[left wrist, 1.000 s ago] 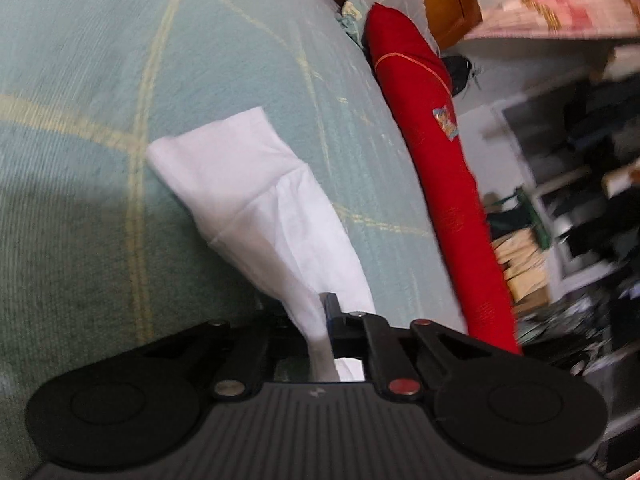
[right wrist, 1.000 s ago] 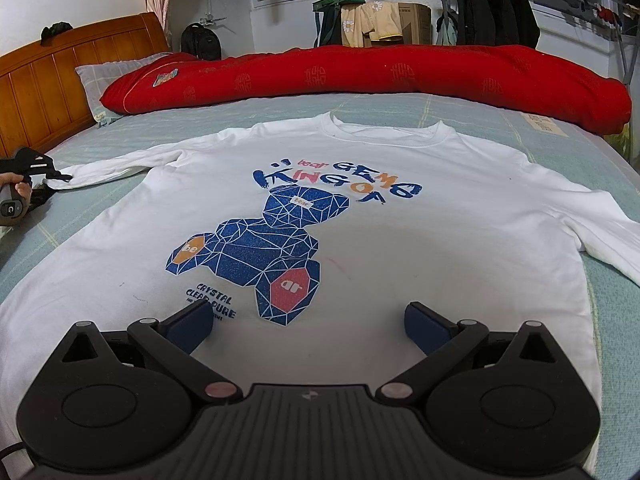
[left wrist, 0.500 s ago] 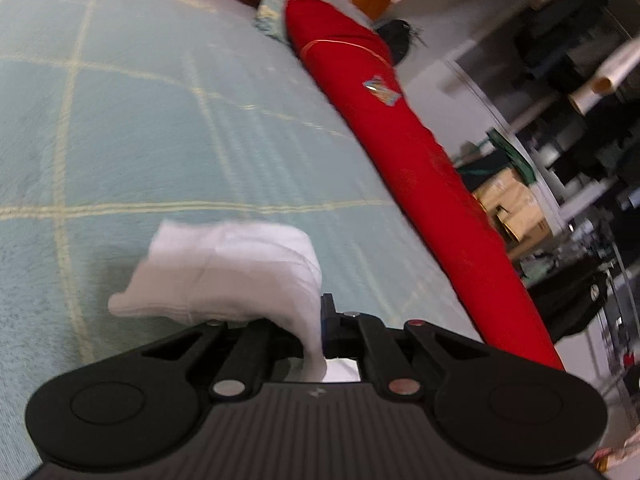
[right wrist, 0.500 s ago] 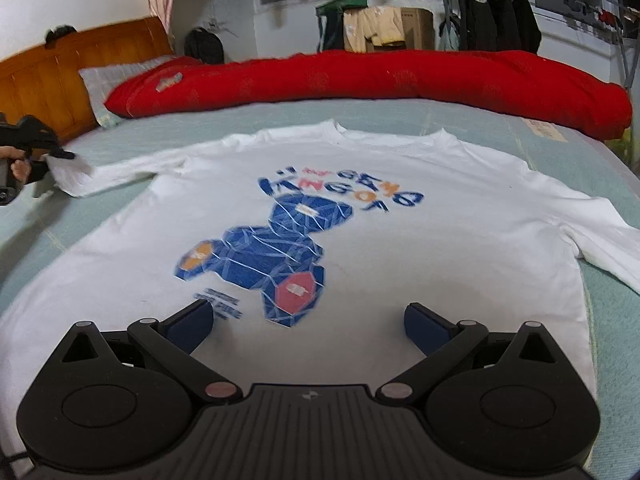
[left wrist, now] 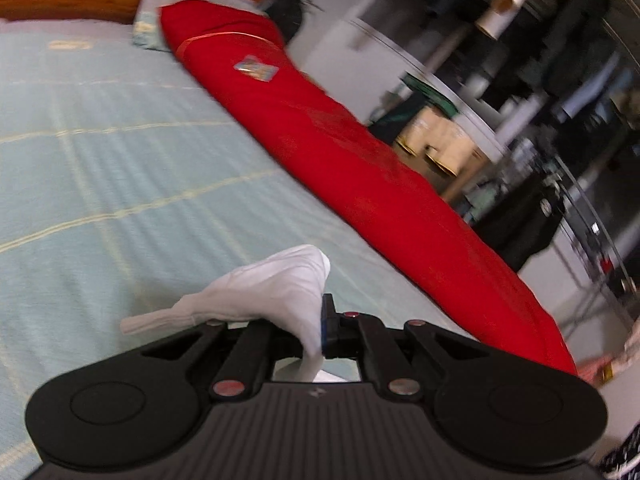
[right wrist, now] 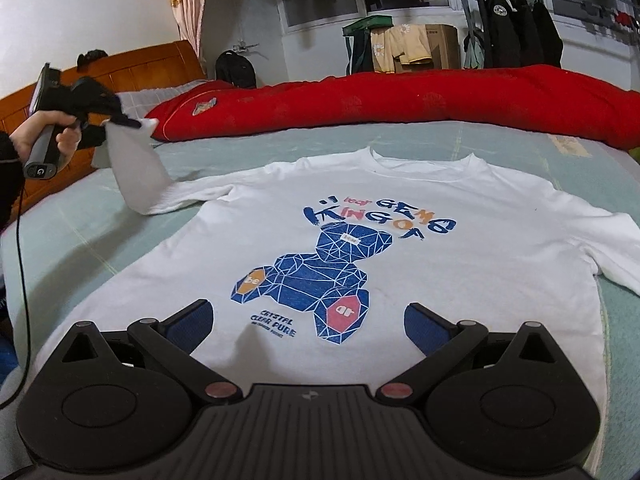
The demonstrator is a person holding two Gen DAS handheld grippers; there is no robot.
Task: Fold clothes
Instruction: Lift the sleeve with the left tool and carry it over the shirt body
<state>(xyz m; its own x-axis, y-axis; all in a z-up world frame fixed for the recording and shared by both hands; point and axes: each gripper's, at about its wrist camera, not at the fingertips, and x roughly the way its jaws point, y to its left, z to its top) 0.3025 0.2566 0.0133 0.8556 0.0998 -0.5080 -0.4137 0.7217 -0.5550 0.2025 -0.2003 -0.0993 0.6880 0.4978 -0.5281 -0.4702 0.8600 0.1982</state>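
A white long-sleeved shirt [right wrist: 400,208] with a blue bear print lies face up on the pale green bed [right wrist: 520,140]. My left gripper [left wrist: 318,328] is shut on the cuff end of the shirt's sleeve [left wrist: 272,292], and the white cloth bunches over its fingers. In the right wrist view that left gripper [right wrist: 120,122] is held by a hand at the far left, well above the bed, with the sleeve [right wrist: 140,172] hanging down from it. My right gripper [right wrist: 308,320] stands open just above the shirt's lower front, nothing between its blue pads [right wrist: 190,318].
A long red quilt roll [right wrist: 400,100] lies along the far side of the bed. A wooden headboard [right wrist: 120,76] and a pillow are at the left. Hanging coats [right wrist: 516,32], a cardboard box and a backpack stand beyond the bed.
The left gripper has risen off the bed and rolled, lifting the sleeve cuff with it. The sleeve now hangs instead of lying flat. The right gripper has stayed where it was, open.
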